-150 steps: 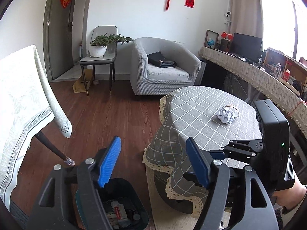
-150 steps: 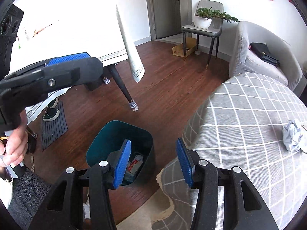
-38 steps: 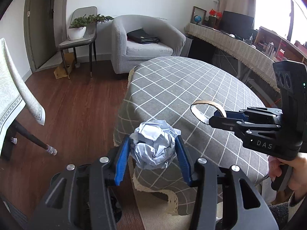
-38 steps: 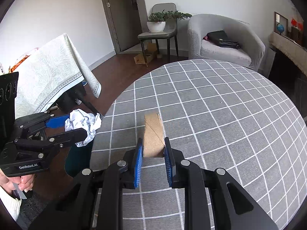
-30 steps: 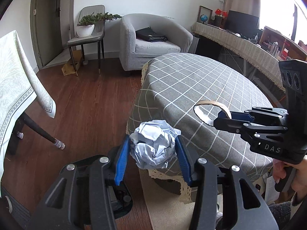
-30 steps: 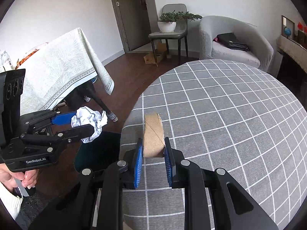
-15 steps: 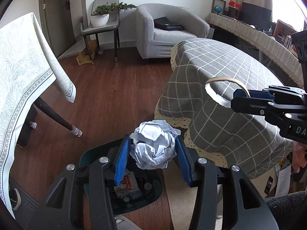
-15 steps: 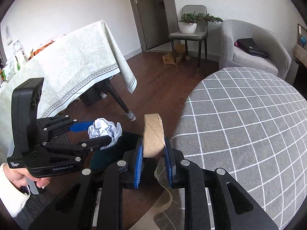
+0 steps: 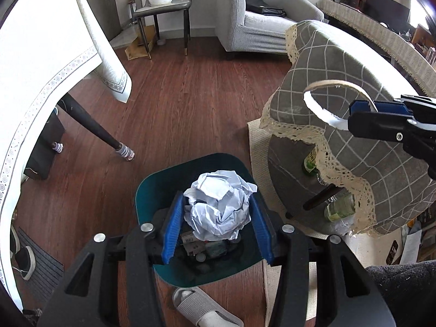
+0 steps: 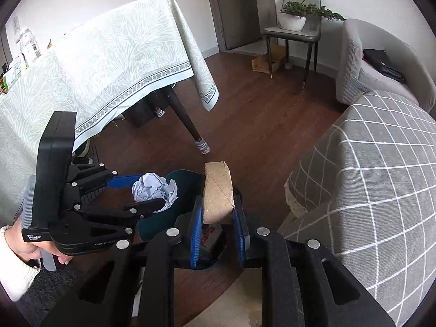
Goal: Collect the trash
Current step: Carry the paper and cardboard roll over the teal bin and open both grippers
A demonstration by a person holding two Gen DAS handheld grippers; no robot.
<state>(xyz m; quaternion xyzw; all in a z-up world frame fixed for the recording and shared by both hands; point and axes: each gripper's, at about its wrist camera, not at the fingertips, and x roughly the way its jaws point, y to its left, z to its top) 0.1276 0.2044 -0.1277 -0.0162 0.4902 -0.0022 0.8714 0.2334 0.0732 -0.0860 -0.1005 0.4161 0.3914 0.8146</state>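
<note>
Left tongs (image 9: 216, 223) tilted downward, blue pads (image 9: 171, 230) clamped on a crumpled paper ball (image 9: 218, 212), bare hand (image 10: 26, 241) gripping their handle, right tongs (image 10: 218, 229) alongside at similar height, pinching a cardboard ring (image 10: 219, 190) upright.

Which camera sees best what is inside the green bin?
The left wrist camera. It looks almost straight down into the bin, so scraps show at its bottom below the paper ball. The right wrist camera sees only part of the bin from the side, mostly hidden by both grippers.
</note>
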